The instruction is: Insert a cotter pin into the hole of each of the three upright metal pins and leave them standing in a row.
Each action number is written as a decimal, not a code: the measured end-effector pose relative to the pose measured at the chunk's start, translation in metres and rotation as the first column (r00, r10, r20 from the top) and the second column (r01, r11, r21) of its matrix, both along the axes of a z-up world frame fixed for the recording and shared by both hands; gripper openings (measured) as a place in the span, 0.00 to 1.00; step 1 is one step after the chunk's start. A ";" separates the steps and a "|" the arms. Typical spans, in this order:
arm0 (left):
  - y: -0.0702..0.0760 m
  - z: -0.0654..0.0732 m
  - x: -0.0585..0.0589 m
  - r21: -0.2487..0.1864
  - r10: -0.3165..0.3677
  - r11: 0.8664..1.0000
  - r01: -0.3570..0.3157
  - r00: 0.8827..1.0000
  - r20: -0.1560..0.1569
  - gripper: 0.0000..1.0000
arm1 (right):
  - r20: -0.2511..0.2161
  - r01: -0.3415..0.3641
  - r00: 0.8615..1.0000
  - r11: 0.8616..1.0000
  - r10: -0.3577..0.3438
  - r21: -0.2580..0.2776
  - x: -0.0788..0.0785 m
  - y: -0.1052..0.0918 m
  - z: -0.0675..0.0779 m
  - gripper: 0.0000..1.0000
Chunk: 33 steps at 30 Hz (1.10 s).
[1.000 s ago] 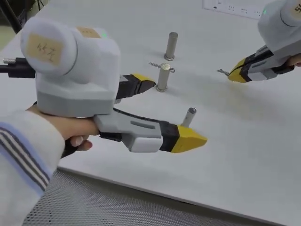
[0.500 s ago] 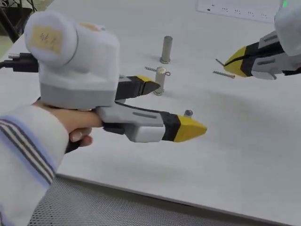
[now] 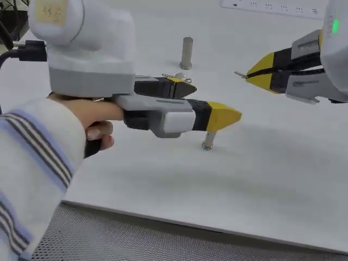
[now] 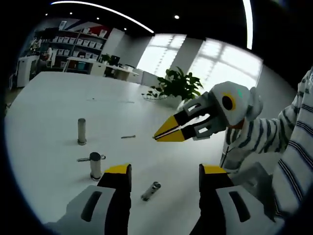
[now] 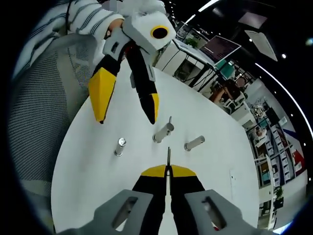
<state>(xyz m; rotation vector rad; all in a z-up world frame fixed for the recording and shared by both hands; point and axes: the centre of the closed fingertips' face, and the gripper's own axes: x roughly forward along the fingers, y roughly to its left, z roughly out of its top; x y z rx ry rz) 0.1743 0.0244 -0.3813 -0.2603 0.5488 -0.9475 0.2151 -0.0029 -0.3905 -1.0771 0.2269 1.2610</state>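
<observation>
The left gripper (image 3: 216,102) hovers over the desk (image 3: 261,163) with jaws spread, and it hides much. The nearest metal pin (image 3: 208,141) shows just its foot under the lower jaw. The middle pin (image 4: 96,165), with a fitted cotter pin (image 4: 84,158), barely peeks past the upper one. The far pin (image 3: 187,53) stands clear. The right gripper (image 3: 248,75) pinches a second cotter pin (image 5: 168,155) — only its thin end shows.

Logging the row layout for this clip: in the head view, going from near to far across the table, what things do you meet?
near metal pin → middle metal pin, with a cotter pin through its top → far metal pin → power strip at the table's far edge.
</observation>
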 end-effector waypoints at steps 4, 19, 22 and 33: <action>0.000 0.003 0.004 -0.027 0.029 0.999 -0.030 1.000 -0.011 0.45 | 0.009 -0.027 1.000 1.000 0.027 0.004 -0.010 0.007 0.004 0.00; -0.003 0.007 0.008 -0.128 0.047 0.990 -0.057 0.996 -0.082 0.11 | 0.003 -0.092 0.996 0.996 0.092 0.001 -0.035 0.021 0.004 0.00; -0.003 0.005 0.008 -0.128 0.049 0.990 -0.061 0.994 -0.093 0.10 | 0.006 -0.093 0.996 0.996 0.093 0.004 -0.037 0.022 0.007 0.00; -0.007 0.003 0.004 -0.137 0.048 0.989 -0.064 0.993 -0.112 0.01 | 0.008 -0.100 0.995 0.995 0.100 0.000 -0.039 0.023 0.007 0.00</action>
